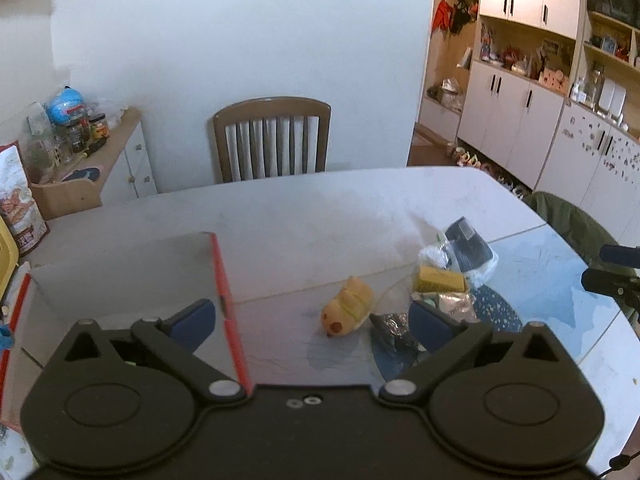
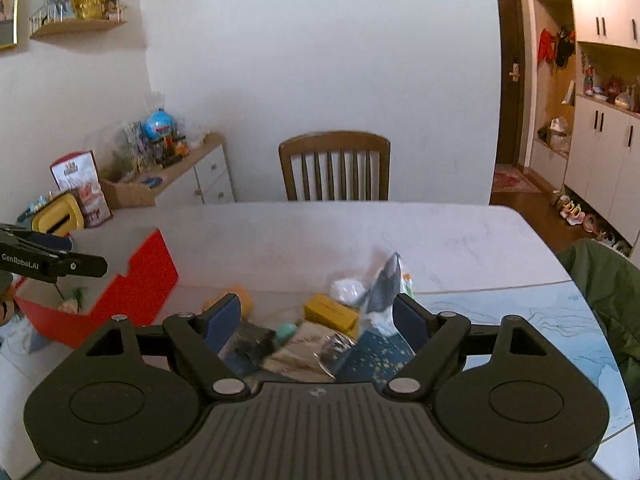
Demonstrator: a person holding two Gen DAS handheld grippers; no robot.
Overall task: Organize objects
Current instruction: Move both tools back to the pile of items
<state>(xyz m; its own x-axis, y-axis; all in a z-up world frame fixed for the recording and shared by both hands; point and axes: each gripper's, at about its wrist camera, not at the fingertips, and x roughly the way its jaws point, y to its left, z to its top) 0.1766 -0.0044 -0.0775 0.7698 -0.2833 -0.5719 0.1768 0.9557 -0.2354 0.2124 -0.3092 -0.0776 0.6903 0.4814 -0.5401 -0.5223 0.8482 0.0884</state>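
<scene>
The red box stands open at the table's left, well apart from the small clutter: yellow block, then hamster toy. Your left gripper and right gripper both gape wide, empty. Lower your right one squarely over the block before you close

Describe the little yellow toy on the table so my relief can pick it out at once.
Start at the red-edged cardboard box on the left of the white table. To its right sits a heap of small items; the yellow toy lies alone between box and heap. Unlike the boxy yellow block behind the heap, it is rounded and animal-shaped, with a red cheek spot.
</scene>
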